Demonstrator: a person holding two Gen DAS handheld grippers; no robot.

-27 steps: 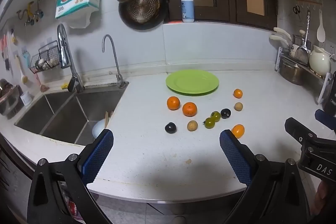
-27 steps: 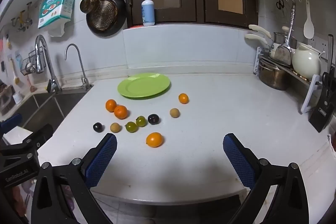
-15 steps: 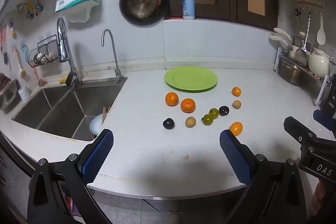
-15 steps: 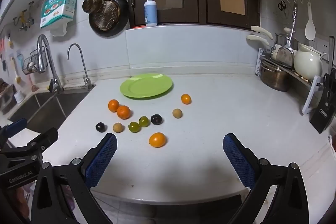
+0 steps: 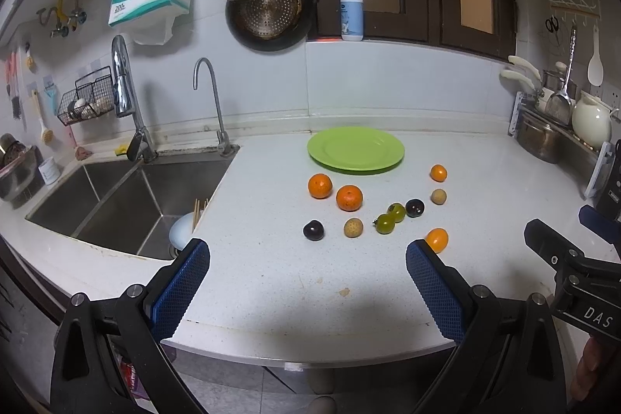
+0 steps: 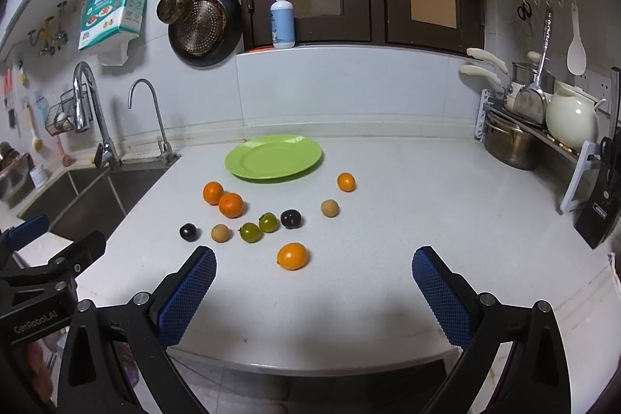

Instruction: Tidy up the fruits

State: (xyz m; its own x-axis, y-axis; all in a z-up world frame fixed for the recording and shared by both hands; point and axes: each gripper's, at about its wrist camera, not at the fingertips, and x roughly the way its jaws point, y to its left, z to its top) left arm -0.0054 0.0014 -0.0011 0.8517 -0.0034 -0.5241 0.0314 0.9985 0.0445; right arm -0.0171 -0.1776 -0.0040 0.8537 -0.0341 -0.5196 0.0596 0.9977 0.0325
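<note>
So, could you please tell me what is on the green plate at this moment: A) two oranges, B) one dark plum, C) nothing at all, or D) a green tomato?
C: the green plate is bare, and every fruit, like the nearest orange, lies on the counter.

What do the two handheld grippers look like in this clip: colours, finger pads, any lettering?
Both match: black angular plastic frames with silver bolts, each finger faced with a blue, grid-textured pad. In its own wrist view the left gripper shows both pads, as does the right gripper. White lettering shows on each body seen from the other camera: "DAS" and "CenRobot.AI". No cables or sleeves are visible.
</note>
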